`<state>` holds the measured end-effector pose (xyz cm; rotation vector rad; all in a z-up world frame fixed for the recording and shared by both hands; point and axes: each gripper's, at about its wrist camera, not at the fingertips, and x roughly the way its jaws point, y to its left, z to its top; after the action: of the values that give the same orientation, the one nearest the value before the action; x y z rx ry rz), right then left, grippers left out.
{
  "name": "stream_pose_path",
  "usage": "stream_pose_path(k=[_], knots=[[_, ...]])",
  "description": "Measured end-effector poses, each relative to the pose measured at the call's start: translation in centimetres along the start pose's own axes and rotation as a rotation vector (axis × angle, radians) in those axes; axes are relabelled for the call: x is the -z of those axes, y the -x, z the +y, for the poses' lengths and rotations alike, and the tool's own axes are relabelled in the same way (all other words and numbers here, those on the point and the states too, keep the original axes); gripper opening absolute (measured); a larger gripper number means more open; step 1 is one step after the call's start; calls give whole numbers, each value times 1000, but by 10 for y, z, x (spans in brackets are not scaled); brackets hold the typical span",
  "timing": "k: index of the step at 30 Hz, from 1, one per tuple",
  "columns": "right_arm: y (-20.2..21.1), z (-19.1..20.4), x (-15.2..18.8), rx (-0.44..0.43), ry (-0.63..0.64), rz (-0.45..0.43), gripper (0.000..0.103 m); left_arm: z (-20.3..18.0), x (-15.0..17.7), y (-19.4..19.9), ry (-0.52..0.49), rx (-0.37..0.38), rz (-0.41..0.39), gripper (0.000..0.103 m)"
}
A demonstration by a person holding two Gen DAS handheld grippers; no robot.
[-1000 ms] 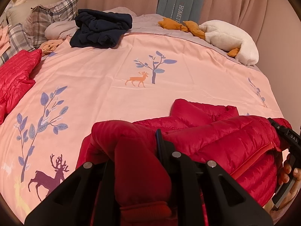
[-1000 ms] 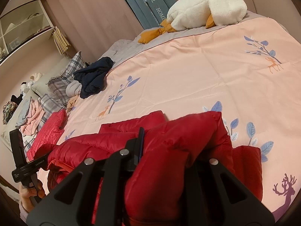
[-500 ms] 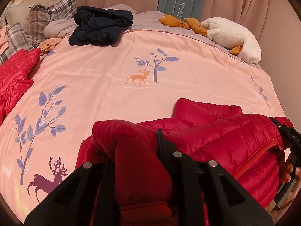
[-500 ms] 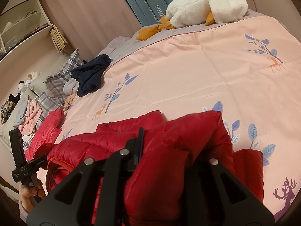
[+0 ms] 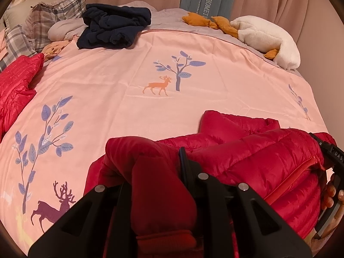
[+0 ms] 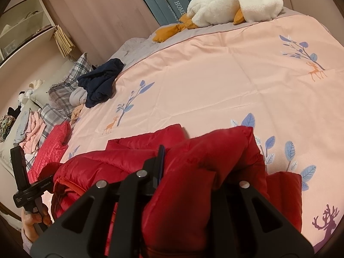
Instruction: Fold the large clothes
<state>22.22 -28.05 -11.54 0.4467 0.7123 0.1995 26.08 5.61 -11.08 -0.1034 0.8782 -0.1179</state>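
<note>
A red puffer jacket [image 5: 258, 157] lies bunched at the near edge of the pink bedspread [image 5: 133, 68]. My left gripper [image 5: 159, 172] is shut on a fold of the jacket's left side. My right gripper [image 6: 193, 167] is shut on a fold of the jacket [image 6: 215, 163] on its right side. Both hold the fabric a little above the bed. The fingertips are hidden in the padding. The right gripper also shows at the right edge of the left wrist view [image 5: 331, 157], and the left gripper at the left edge of the right wrist view [image 6: 25, 185].
A dark navy garment [image 5: 114, 25] lies at the far side. A second red jacket [image 5: 15, 86] lies at the left edge by plaid pillows [image 5: 51, 15]. A white plush goose [image 5: 268, 38] lies at the far right corner. Curtains hang behind the bed.
Both grippers have moved slightly forward over the bed with the jacket still held. The jacket's shape is almost the same.
</note>
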Motion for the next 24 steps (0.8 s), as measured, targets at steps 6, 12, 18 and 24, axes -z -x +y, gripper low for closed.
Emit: stream_pose_path(k=[6,12,18,24], knots=[[-4,0,-1,7,1,18,15,0,-2,-5,4,0,14,17],[-6,0,-2,12,2,24,15,0,-4,-8,5,-2,21,17],[-8,1,-4,19,3,34,15,0,-5,-11,10,-3,29,17],[-10,0,-5,19,-3,44,15,0,-6,-14,12,-3,41,17]])
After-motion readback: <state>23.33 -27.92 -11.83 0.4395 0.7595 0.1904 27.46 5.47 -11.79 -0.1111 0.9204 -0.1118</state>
